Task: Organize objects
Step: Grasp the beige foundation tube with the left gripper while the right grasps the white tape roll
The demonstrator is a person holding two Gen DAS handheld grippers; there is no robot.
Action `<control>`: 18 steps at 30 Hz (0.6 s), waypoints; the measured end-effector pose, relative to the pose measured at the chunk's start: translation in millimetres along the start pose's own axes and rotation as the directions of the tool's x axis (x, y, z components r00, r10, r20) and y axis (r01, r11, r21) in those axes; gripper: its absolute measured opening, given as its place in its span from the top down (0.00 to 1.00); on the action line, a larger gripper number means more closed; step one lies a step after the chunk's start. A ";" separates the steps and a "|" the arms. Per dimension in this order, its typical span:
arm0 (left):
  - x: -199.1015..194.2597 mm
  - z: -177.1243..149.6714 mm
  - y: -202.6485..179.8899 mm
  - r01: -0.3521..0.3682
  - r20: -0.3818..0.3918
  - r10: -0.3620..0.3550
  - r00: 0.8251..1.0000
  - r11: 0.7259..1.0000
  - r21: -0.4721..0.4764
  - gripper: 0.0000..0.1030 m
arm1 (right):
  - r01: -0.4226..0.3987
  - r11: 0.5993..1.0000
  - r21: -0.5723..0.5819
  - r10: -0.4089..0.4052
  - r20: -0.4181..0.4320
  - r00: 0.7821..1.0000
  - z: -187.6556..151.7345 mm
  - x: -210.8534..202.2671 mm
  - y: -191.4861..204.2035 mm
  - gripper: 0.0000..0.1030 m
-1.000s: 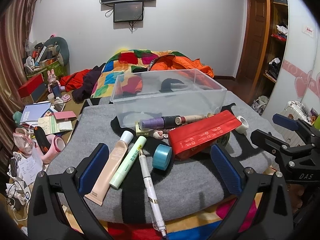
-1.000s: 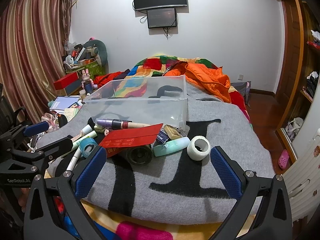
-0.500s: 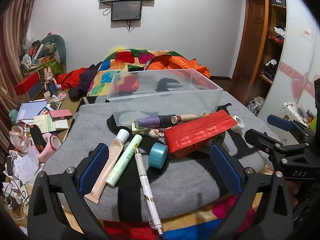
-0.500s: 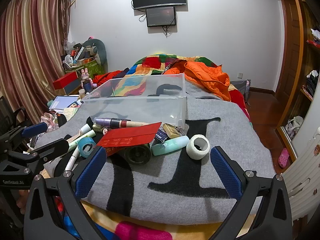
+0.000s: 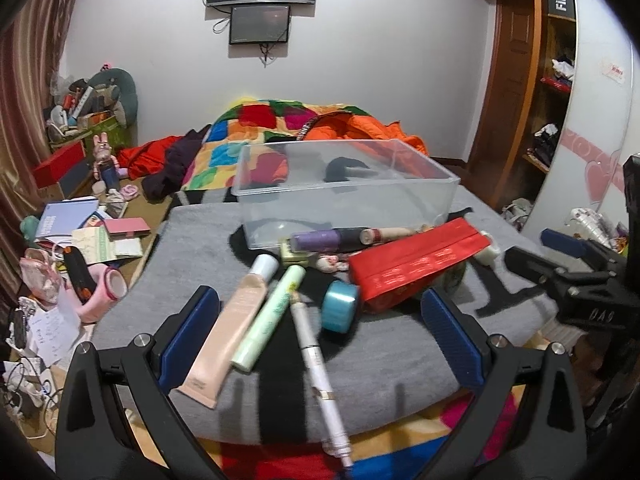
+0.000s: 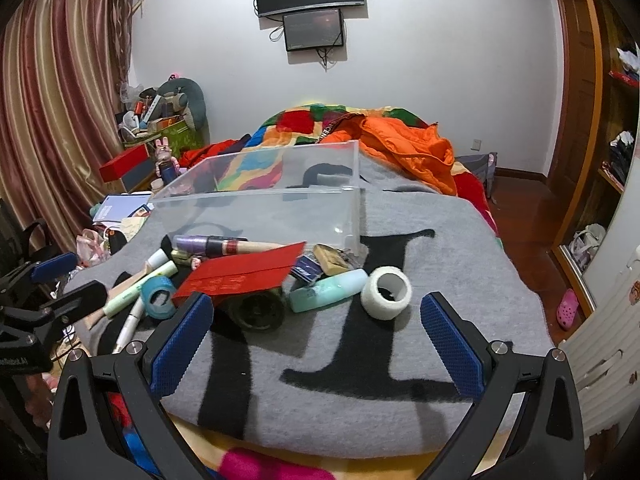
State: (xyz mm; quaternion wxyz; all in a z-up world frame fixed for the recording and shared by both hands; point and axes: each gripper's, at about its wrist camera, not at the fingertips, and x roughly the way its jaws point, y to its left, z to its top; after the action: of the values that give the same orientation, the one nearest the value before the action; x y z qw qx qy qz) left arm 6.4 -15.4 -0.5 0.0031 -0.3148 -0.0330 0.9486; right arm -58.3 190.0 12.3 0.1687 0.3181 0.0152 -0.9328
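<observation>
A clear plastic bin [image 5: 344, 188] [image 6: 256, 216] sits on the grey blanket [image 5: 380, 356] with nothing seen inside. In front of it lies a heap: a red flat box [image 5: 416, 264] [image 6: 240, 276], a purple tube [image 5: 320, 238], a peach tube [image 5: 228, 332], a pale green tube [image 5: 268, 320], a white pen [image 5: 320, 368] and a blue tape roll [image 5: 339, 306]. A white tape roll [image 6: 386, 293], a mint tube [image 6: 328, 290] and a black cylinder [image 6: 258, 310] show in the right wrist view. My left gripper [image 5: 320, 340] is open over the tubes; my right gripper [image 6: 314, 344] is open, short of the heap.
The bed's near edge shows a colourful quilt [image 6: 256, 468]. An orange jacket [image 6: 404, 160] lies behind the bin. Papers, a pink item and boxes clutter the floor at left [image 5: 80, 248]. A wardrobe [image 6: 600, 120] stands at right.
Both grippers have crept slightly forward toward the heap and stay open. No object on the blanket has moved.
</observation>
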 end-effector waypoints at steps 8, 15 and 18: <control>13.9 -1.9 32.8 -0.038 -0.045 0.036 0.998 0.998 -0.048 0.25 | 0.067 0.996 0.064 -0.066 -0.022 0.998 -3.2 13.1 -35.9 0.00; 41.3 9.6 51.4 -0.038 -0.103 0.033 0.994 0.998 -0.048 0.33 | 0.117 0.990 0.074 -0.114 -0.033 0.993 -2.1 22.8 -54.2 0.01; 57.5 16.1 56.5 -0.015 -0.152 0.009 0.988 0.999 -0.040 0.41 | 0.114 0.991 0.063 -0.112 -0.036 0.993 -1.3 28.2 -55.7 0.03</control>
State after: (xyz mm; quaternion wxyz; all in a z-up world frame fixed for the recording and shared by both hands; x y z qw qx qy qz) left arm -48.5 -71.2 -25.6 -0.0066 -0.3861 -0.0504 0.9211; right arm -96.4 234.0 -10.1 0.1049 0.3370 0.0058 -0.9356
